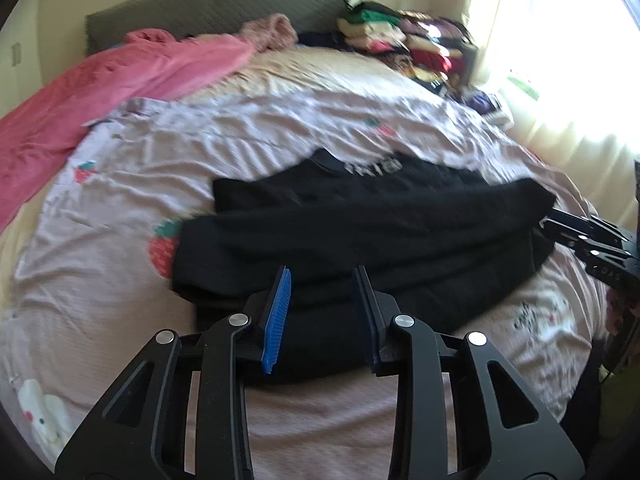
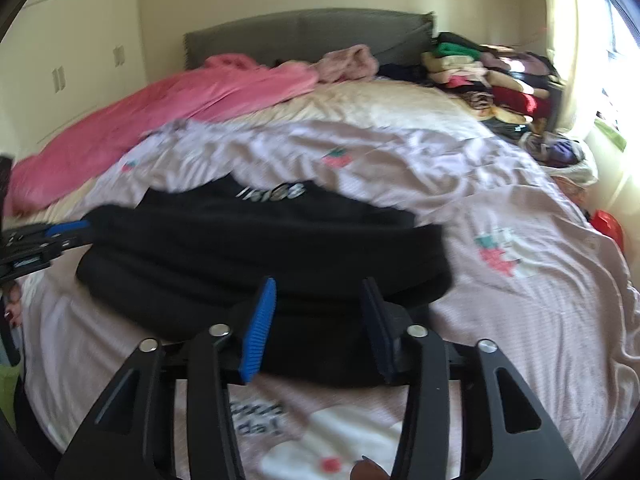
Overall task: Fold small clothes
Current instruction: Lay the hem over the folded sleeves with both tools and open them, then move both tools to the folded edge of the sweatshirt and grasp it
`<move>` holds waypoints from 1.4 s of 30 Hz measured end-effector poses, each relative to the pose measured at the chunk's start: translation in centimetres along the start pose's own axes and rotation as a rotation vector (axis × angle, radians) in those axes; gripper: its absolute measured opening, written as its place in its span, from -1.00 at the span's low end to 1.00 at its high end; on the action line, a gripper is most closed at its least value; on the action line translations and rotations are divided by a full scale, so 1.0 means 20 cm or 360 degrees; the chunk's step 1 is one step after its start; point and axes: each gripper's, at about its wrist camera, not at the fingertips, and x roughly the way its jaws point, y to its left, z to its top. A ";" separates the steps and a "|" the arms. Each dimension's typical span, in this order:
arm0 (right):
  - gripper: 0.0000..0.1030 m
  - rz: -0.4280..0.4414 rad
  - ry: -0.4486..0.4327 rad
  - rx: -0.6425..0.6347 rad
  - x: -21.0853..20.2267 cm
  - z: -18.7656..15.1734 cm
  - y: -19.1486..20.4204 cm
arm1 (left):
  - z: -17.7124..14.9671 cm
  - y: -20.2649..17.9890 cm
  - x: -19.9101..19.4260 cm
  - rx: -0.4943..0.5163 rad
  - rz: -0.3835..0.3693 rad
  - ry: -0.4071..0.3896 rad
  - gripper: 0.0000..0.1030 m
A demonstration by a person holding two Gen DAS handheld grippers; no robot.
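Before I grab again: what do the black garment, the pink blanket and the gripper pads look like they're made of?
Black garment: soft, matte knit, probably cotton jersey or fleece; it lies in thick, rounded folds with no sheen. Pink blanket: looks plush, likely fleece or terry; fuzzy, dull surface, though blur limits certainty. Left gripper pads: blue, ribbed, apparently rubber or soft plastic.

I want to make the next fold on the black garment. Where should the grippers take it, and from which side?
Judging from how it lies, take the black garment by its near edge, where the folded layers stack thick, coming in low from the bed's foot side. The left gripper and right gripper are both open and already face that edge. Its far part with the white lettering lies flatter, harder to pinch.
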 end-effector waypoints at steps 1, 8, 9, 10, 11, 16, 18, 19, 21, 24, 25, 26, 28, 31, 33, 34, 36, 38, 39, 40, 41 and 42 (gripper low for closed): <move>-0.27 0.0008 0.0015 -0.0022 0.01 -0.01 0.03 | -0.01 -0.02 0.01 0.0027 -0.0004 0.0020 -0.53; -0.28 0.0049 0.0126 -0.0131 0.11 -0.08 0.15 | -0.11 -0.10 0.16 0.0153 0.0071 0.0171 -0.53; -0.28 0.0036 0.0156 -0.0139 0.14 -0.09 0.16 | -0.11 -0.10 0.18 0.0163 0.0089 0.0171 -0.53; -0.28 0.0020 0.0185 -0.0148 0.17 -0.10 0.16 | -0.11 -0.10 0.18 0.0163 0.0093 0.0169 -0.53; -0.28 0.0005 0.0205 -0.0157 0.19 -0.11 0.16 | -0.11 -0.10 0.19 0.0162 0.0098 0.0161 -0.52; -0.28 -0.0037 0.0227 -0.0198 0.28 -0.12 0.17 | -0.09 -0.09 0.22 0.0173 0.0119 0.0121 -0.50; -0.28 -0.0040 0.0213 -0.0204 0.29 -0.10 0.17 | -0.08 -0.09 0.21 0.0169 0.0123 0.0098 -0.48; -0.28 -0.0034 0.0202 -0.0196 0.29 -0.09 0.16 | -0.07 -0.09 0.21 0.0164 0.0125 0.0090 -0.46; -0.28 -0.0020 0.0194 -0.0183 0.30 -0.07 0.14 | -0.06 -0.08 0.19 0.0151 0.0139 0.0067 -0.42; -0.28 -0.0018 0.0198 -0.0168 0.33 -0.04 0.10 | -0.04 -0.05 0.20 0.0142 0.0169 0.0069 -0.36; -0.28 -0.0020 0.0195 -0.0166 0.33 -0.02 0.10 | -0.03 -0.03 0.22 0.0128 0.0168 0.0075 -0.31; -0.28 -0.0025 0.0188 -0.0166 0.35 0.00 0.08 | -0.02 -0.02 0.22 0.0118 0.0171 0.0074 -0.29; -0.28 -0.0027 0.0176 -0.0170 0.36 0.02 0.08 | 0.02 0.00 0.25 0.0120 0.0211 0.0069 -0.29; -0.29 -0.0040 0.0154 -0.0171 0.39 0.07 0.06 | 0.06 0.06 0.30 0.0078 0.0236 0.0082 -0.29; -0.29 -0.0064 0.0155 -0.0162 0.42 0.09 0.03 | 0.08 0.12 0.33 -0.0004 0.0203 0.0100 -0.29; -0.29 -0.0062 0.0156 -0.0144 0.44 0.11 0.02 | 0.09 0.14 0.34 -0.0024 0.0196 0.0101 -0.29; -0.29 -0.0029 0.0159 -0.0080 0.47 0.15 -0.03 | 0.13 0.16 0.37 -0.0031 0.0208 0.0093 -0.29; -0.29 -0.0014 0.0163 -0.0031 0.49 0.20 -0.05 | 0.17 0.18 0.39 -0.0049 0.0214 0.0082 -0.29; -0.28 -0.0014 0.0164 -0.0008 0.51 0.23 -0.07 | 0.20 0.20 0.40 -0.0075 0.0224 0.0068 -0.27; -0.27 0.0002 0.0162 0.0025 0.53 0.26 -0.09 | 0.23 0.22 0.40 -0.0111 0.0223 0.0058 -0.19; -0.27 0.0016 0.0162 0.0059 0.54 0.28 -0.11 | 0.25 0.24 0.41 -0.0136 0.0224 0.0053 -0.10; -0.27 0.0016 0.0164 0.0085 0.55 0.30 -0.12 | 0.28 0.26 0.41 -0.0166 0.0242 0.0040 -0.06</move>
